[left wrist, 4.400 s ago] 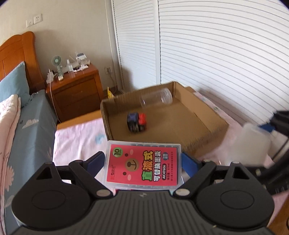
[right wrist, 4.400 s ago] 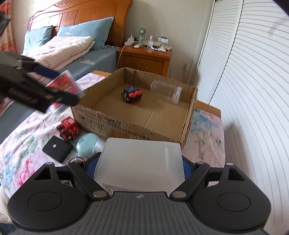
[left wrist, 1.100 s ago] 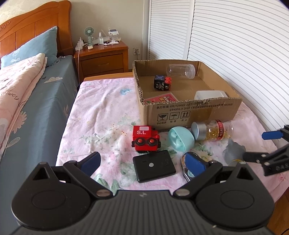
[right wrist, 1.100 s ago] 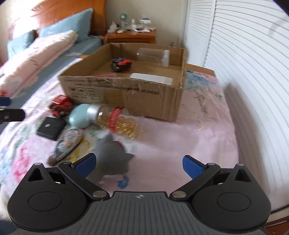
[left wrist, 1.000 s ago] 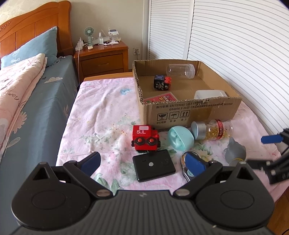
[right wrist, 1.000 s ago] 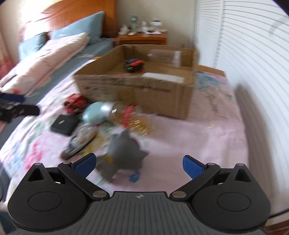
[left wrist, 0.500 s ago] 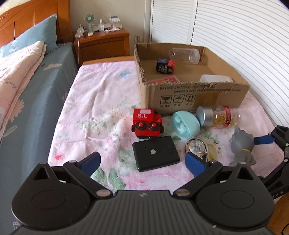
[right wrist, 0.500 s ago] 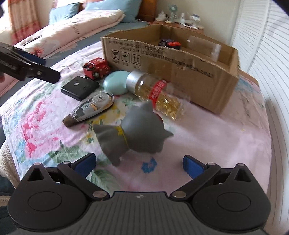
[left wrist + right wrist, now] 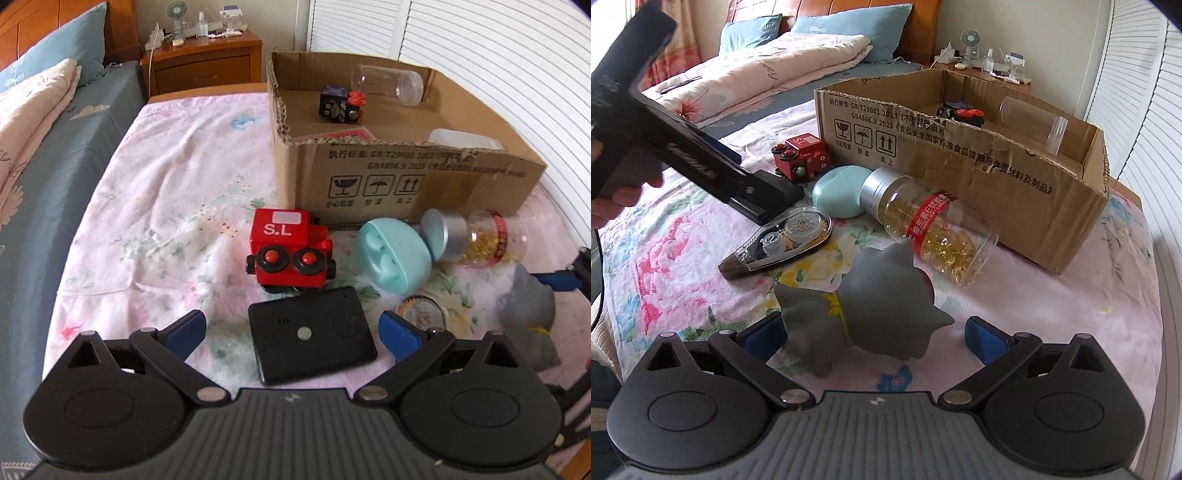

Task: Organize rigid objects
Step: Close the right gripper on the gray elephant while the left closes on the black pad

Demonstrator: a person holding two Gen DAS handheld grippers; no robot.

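Since half a second ago the left gripper (image 9: 291,332) has come lower, its wide-open blue fingers now flanking the black device (image 9: 312,336) at bottom centre without touching it; the right gripper (image 9: 871,338) has closed in on the grey toy (image 9: 871,314), which lies on its side between open fingers, not clamped. The red train (image 9: 290,253) at mid-frame reads "S.L"; the cardboard box (image 9: 406,184), upper right, carries "GB/T29601 2013" and "GB4806.9 2023" above three handling symbols; the correction tape (image 9: 783,245) shows lettering too distorted to read; the capsule bottle (image 9: 923,229) lies tipped against the teal case (image 9: 836,195), its red band's characters unclear.
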